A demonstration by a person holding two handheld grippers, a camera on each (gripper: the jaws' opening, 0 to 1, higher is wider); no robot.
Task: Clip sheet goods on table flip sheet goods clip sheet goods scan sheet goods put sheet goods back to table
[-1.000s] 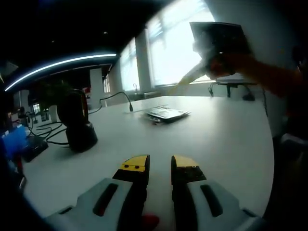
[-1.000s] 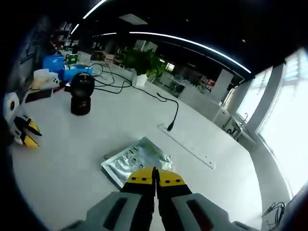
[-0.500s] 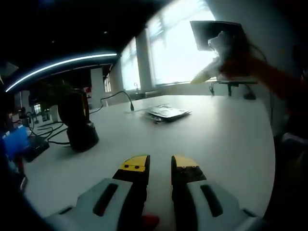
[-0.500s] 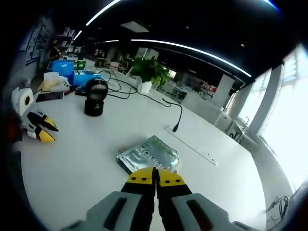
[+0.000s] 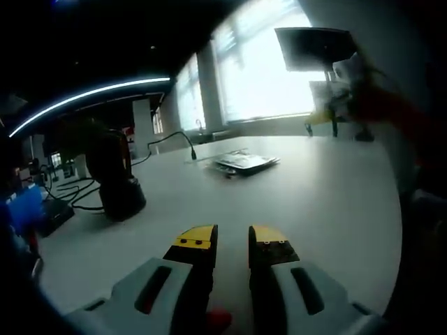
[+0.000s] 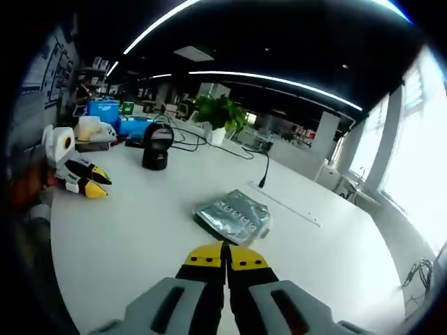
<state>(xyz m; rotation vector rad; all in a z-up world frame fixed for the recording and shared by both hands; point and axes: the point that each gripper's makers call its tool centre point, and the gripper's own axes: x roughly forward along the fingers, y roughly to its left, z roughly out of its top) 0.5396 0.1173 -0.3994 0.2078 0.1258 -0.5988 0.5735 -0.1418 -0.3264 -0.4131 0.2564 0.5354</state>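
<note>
The sheet goods [image 6: 234,217] are silvery flat packets stacked on the white table [image 6: 126,237], just beyond my right gripper [image 6: 225,255]. Its yellow-tipped jaws are shut with nothing between them. In the left gripper view the same sheet goods [image 5: 244,162] lie far ahead at mid-table. My left gripper [image 5: 232,241] hovers low over the near table with its jaws a little apart and empty. The left gripper [image 6: 85,183] also shows at the table's left edge, jaws parted. The right gripper [image 5: 334,105] appears blurred at upper right, with an orange sleeve behind it.
A black scanner [image 6: 157,145] stands upright at the back left; the same scanner [image 5: 115,181] is left of the sheets in the left gripper view. A power strip [image 6: 293,209] and a black cable [image 6: 264,171] run behind the sheets. Blue boxes [image 6: 115,118] and a plant [image 6: 220,112] sit further back.
The right gripper has swung to the right in the left gripper view, staying shut. Its own view has shifted, so the sheets now sit further ahead. The left gripper has barely moved.
</note>
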